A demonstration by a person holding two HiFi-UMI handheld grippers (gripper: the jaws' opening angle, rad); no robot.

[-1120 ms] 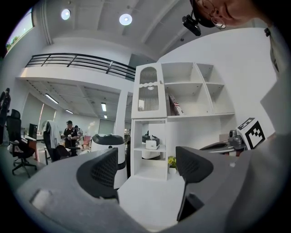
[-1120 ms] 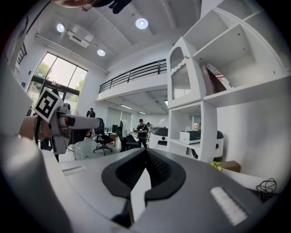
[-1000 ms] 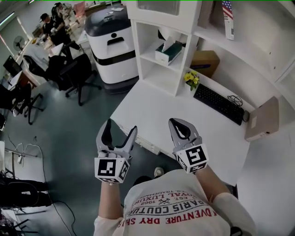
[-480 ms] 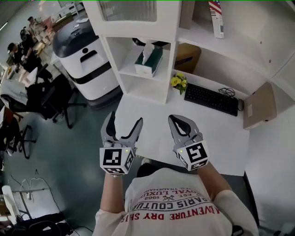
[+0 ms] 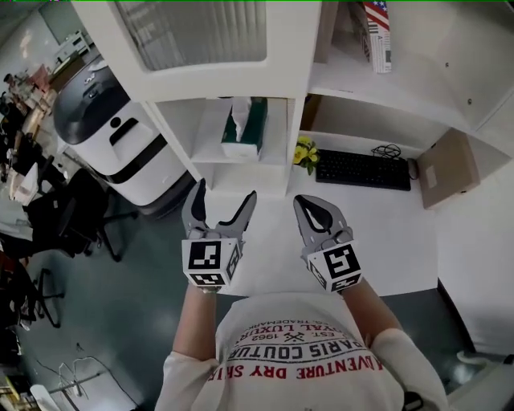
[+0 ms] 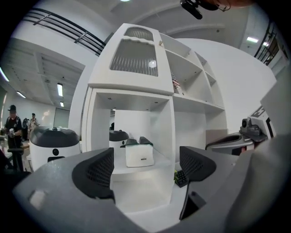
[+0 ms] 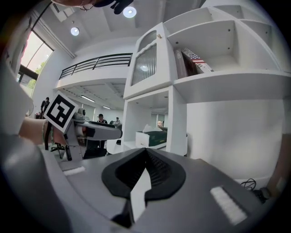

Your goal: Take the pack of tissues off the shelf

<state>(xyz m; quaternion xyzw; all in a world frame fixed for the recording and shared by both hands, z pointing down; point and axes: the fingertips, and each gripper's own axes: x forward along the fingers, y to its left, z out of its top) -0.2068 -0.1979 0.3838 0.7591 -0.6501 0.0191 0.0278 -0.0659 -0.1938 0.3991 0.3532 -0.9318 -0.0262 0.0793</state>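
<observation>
tissue pack (image 5: pixel 241 128) stands in the open cubby of the white shelf unit (image 5: pixel 303 96), right under the ribbed glass door (image 5: pixel 193 30), on the cubby's own board and toward its right wall. it is a white box with a dark green top, and a tissue pokes up out of it. nothing touches it.

both grippers hang over the near edge of the white desk (image 5: pixel 385 221), well apart from the pack. the left gripper (image 5: pixel 223 197) points at the cubby; its jaws are spreading wide, with nothing between them. in the left gripper view the pack (image 6: pixel 139 154) shows through the gap of that gripper (image 6: pixel 145 170), far beyond the pads. the right gripper (image 5: pixel 312 210) is just to the right of the left one, jaws pressed together and empty; the right gripper view shows its ribbed pads meeting (image 7: pixel 146 154), with the pack (image 7: pixel 152 136) seen past them to the left.

right of the cubby, a small pot of yellow flowers (image 5: pixel 303 152) sits at the foot of the shelf unit, with a black keyboard (image 5: pixel 353 170) beside it on the desk. a brown box (image 5: pixel 446 168) leans at the far right of the desk. a book with a flag cover (image 5: pixel 377 24) stands on the upper right shelf. left of the shelf unit is a white machine with a dark top (image 5: pixel 112 136), and black office chairs (image 5: pixel 72 217) stand farther left on the floor.
</observation>
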